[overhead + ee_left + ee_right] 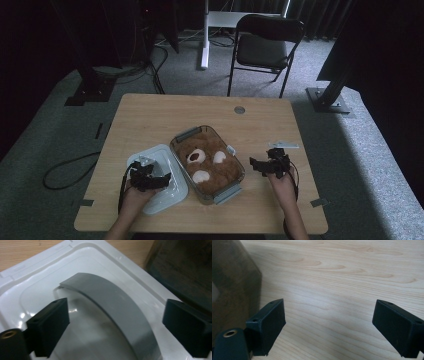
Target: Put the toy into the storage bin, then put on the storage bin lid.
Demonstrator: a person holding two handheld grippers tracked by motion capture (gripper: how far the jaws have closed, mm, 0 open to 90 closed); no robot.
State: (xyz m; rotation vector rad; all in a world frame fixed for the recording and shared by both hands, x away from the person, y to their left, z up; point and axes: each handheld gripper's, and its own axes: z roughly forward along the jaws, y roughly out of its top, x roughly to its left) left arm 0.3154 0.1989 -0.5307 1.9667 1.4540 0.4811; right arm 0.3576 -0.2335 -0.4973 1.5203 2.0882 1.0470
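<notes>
The white rectangular plastic lid [105, 272] with its grey arched handle strap [117, 312] lies flat on the wooden tabletop [150, 115], just beside the left wall of the clear plastic container [186, 135] that holds a brown plush teddy bear [210, 162]. The lid's long axis runs slantwise away from the person, roughly in line with the container's own, and in the left gripper view the strap runs between the jaws from the near right to the far left. The left gripper [150, 179] hangs right over that strap, its jaws apart with the strap between them and neither pad touching it. The right gripper [264, 165] waits over bare tabletop on the container's other side, jaws spread wide and holding nothing.

The risk, as I judge it, is in the bite: the strap is smooth and bowed, and it lies at a slant to the jaws, so a grip taken off-centre could slip or let the lid swing and tip when lifted. A tilted lid might then catch the container's rim or press on the bear instead of seating
</notes>
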